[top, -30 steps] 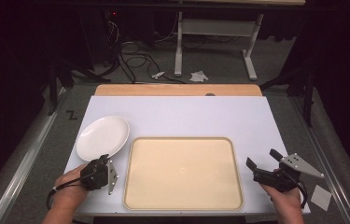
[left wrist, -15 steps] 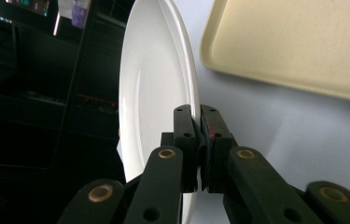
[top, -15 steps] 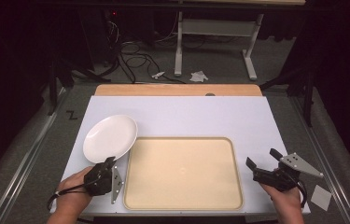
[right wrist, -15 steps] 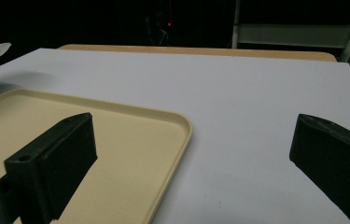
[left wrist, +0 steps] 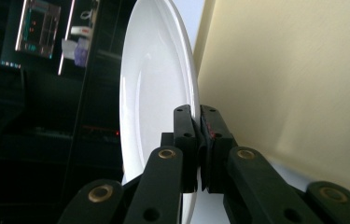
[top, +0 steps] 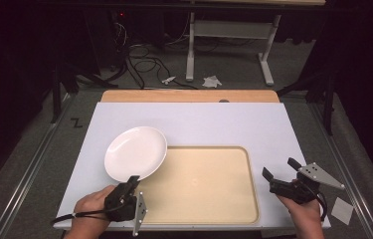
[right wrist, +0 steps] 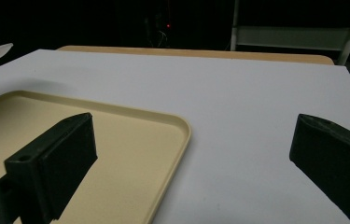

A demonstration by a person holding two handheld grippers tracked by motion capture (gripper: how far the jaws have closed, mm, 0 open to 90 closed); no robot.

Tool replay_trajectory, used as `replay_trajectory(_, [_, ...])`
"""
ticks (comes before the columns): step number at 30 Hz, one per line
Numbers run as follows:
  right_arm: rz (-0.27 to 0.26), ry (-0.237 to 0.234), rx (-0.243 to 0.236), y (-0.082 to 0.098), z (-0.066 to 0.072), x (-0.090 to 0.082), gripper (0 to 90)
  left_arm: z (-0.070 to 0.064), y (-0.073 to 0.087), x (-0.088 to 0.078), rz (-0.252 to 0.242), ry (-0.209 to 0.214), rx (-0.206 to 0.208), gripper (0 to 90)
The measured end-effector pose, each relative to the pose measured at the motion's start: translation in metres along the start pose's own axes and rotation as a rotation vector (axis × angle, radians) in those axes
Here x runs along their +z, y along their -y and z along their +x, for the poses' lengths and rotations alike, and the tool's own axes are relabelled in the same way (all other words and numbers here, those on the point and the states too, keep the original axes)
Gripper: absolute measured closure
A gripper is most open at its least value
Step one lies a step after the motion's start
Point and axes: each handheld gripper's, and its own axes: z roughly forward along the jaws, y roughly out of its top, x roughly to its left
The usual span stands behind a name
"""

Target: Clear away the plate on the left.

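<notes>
Left tool (top: 133, 180) clenched on the plate (top: 135, 153) rim; the plate has travelled right, now overlapping the tray (top: 209, 184) corner. Likely headed onto it. Right tool (top: 279, 174) stays released, idle on the counter (top: 214, 124).

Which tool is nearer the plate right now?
Left. The left tool is clamped on the plate rim; the right tool sits open past the tray's far side.

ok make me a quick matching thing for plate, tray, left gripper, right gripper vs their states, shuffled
Things:
1. white plate
2. beige tray
3. left gripper
4. right gripper

States:
A. jaws wide open, holding nothing
B. lying flat on the white table, nothing resting in it
C. clamped by its rim, overlapping the tray's corner
D. jaws shut on a rim

Pairs: 1-C, 2-B, 3-D, 4-A
</notes>
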Motion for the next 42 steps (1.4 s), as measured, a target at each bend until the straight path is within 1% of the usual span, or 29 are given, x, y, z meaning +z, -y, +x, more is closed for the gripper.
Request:
replay_trajectory(1, [0.001, 0.000, 0.001, 0.000, 0.000, 0.000, 1.4, -0.004, -0.004, 0.000, 0.003, 0.008, 0.013, 86.8])
replay_trajectory(4, [0.003, 0.002, 0.002, 0.000, 0.000, 0.000, 1.4, -0.016, -0.013, 0.002, -0.020, 0.041, 0.025, 86.8])
replay_trajectory(5, [0.000, 0.001, -0.001, 0.000, 0.000, 0.000, 1.4, -0.020, -0.016, 0.003, -0.031, 0.052, 0.018, 86.8])
replay_trajectory(7, [0.000, 0.001, -0.002, 0.000, 0.000, 0.000, 1.4, -0.026, -0.021, 0.005, -0.037, 0.072, 0.026, 86.8])
replay_trajectory(8, [0.001, 0.002, -0.002, 0.000, 0.000, 0.000, 1.4, -0.029, -0.023, 0.007, -0.044, 0.082, 0.029, 86.8])
replay_trajectory(10, [0.003, 0.003, 0.000, 0.000, -0.001, 0.001, 1.4, -0.032, -0.025, 0.010, -0.054, 0.097, 0.020, 86.9])
replay_trajectory(12, [0.003, 0.005, 0.003, 0.000, -0.001, 0.001, 1.4, -0.035, -0.025, 0.013, -0.045, 0.111, 0.030, 86.8])
replay_trajectory(14, [0.001, 0.010, 0.003, 0.000, -0.002, 0.001, 1.4, -0.038, -0.026, 0.017, -0.051, 0.124, 0.019, 86.8])
replay_trajectory(16, [0.000, 0.007, 0.008, 0.000, -0.002, 0.000, 1.4, -0.040, -0.027, 0.020, -0.050, 0.145, 0.020, 86.8])
replay_trajectory(18, [0.000, 0.007, 0.005, 0.000, -0.002, 0.000, 1.4, -0.041, -0.030, 0.023, -0.052, 0.160, 0.010, 86.8])
replay_trajectory(22, [0.000, 0.006, 0.006, 0.000, -0.003, 0.000, 1.4, -0.038, -0.036, 0.028, -0.064, 0.195, -0.053, 86.7])
replay_trajectory(24, [0.001, 0.007, 0.009, 0.000, -0.003, 0.000, 1.4, -0.038, -0.037, 0.031, -0.068, 0.202, -0.063, 86.8])
replay_trajectory(26, [0.003, 0.007, 0.006, 0.001, -0.002, 0.001, 1.4, -0.038, -0.040, 0.035, -0.059, 0.206, -0.048, 86.8])
replay_trajectory(27, [0.003, 0.005, 0.008, 0.001, -0.002, 0.001, 1.4, -0.040, -0.042, 0.037, -0.062, 0.210, -0.049, 86.9])
replay_trajectory(29, [0.006, 0.003, 0.005, 0.001, -0.002, 0.002, 1.4, -0.042, -0.047, 0.040, -0.087, 0.221, -0.061, 87.0])
replay_trajectory(32, [0.007, 0.006, 0.007, 0.001, 0.000, 0.001, 1.4, -0.048, -0.049, 0.042, -0.084, 0.240, -0.032, 86.9])
replay_trajectory(35, [0.004, 0.005, 0.007, 0.001, -0.001, 0.001, 1.4, -0.052, -0.047, 0.043, -0.077, 0.257, -0.028, 86.9])
replay_trajectory(37, [0.007, 0.008, 0.009, 0.002, -0.002, 0.001, 1.4, -0.056, -0.043, 0.043, -0.064, 0.274, -0.015, 86.8])
replay_trajectory(39, [0.008, 0.008, 0.010, 0.002, -0.002, 0.001, 1.4, -0.057, -0.042, 0.044, -0.063, 0.280, -0.012, 86.8])
replay_trajectory(42, [0.006, 0.007, 0.011, 0.002, -0.002, 0.001, 1.4, -0.060, -0.040, 0.045, -0.054, 0.293, 0.006, 86.8])
